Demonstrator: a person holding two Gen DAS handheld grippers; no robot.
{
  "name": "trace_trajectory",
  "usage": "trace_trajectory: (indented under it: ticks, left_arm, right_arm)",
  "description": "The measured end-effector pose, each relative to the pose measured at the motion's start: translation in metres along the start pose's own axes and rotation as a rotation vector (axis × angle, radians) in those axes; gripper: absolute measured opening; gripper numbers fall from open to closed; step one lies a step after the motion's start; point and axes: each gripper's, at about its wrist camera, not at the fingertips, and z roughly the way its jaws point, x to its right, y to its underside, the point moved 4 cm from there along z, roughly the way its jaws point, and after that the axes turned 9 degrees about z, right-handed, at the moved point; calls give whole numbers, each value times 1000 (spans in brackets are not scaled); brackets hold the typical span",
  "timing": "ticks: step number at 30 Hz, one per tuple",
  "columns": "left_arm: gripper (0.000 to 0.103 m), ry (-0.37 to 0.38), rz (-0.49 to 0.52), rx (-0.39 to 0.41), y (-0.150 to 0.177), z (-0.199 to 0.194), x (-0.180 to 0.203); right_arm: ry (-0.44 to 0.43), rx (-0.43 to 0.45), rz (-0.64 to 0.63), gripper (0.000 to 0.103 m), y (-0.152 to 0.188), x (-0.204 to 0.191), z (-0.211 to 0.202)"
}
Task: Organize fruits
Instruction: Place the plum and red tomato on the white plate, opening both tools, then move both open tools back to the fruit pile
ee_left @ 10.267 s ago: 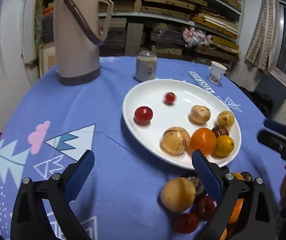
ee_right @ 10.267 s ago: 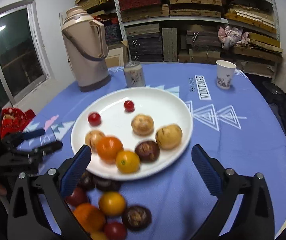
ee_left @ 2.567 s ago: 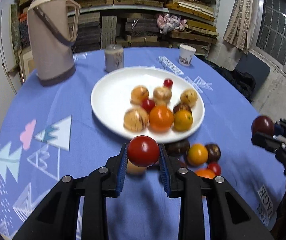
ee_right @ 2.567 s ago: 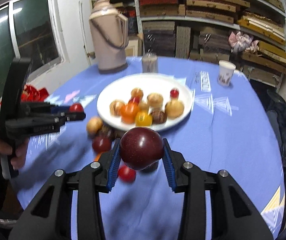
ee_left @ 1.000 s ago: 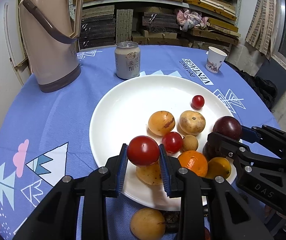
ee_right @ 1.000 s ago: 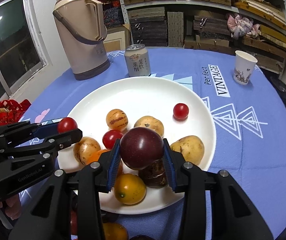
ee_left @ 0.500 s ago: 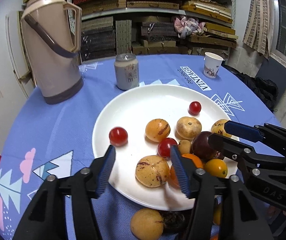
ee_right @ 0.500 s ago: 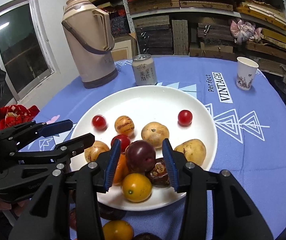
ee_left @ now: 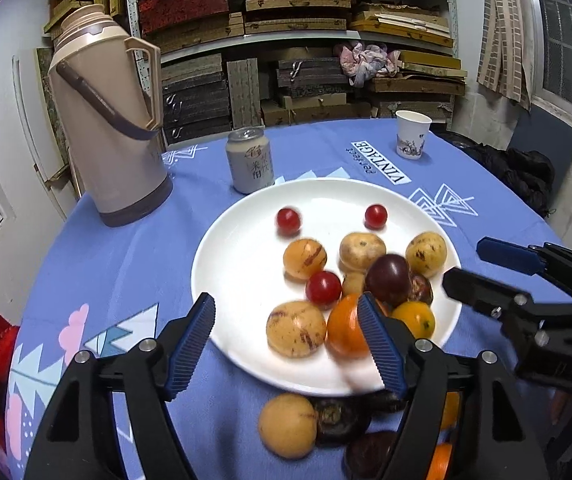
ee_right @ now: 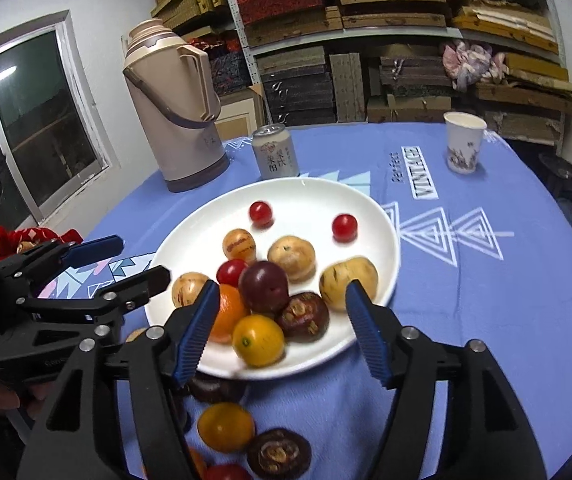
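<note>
Both jaws just opened, nothing between them — left gripper [ee_left: 286,344], right gripper [ee_right: 281,328]. Leftover loose fruits [ee_right: 225,426] sit on the blue counter [ee_right: 486,280] right below the white round plate [ee_right: 382,216] — closer to the right gripper.

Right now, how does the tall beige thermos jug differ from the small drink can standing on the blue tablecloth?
The tall beige thermos jug towers over the small drink can, which is squat by comparison. The jug has a side handle and a brown carrying strap; the can has neither, only printed characters on its side. The jug stands farther from the white plate, while the can stands close behind its rim. Both stand upright on the blue tablecloth.
</note>
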Motion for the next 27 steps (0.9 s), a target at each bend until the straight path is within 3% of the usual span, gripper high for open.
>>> trace_trajectory:
  ticks: [8,14,22,27]
  left_arm:
    - [84,-45,-18,-34,35,-16,-12]
    - [84,-42,-24,-74,58,-15,-18]
    - [86,-23,-50,-94,72,-16,-24]
    - [90,-6,-76,-108,81,-15,-28]
  right_arm:
    - [14,-9,-23,76,16,-4,-14]
    - [24,-20,-70,77,39,-11,-37]
    - [57,-70,-38,77,70,8,-54]
    - [152,-138,-103,77,90,12,-53]
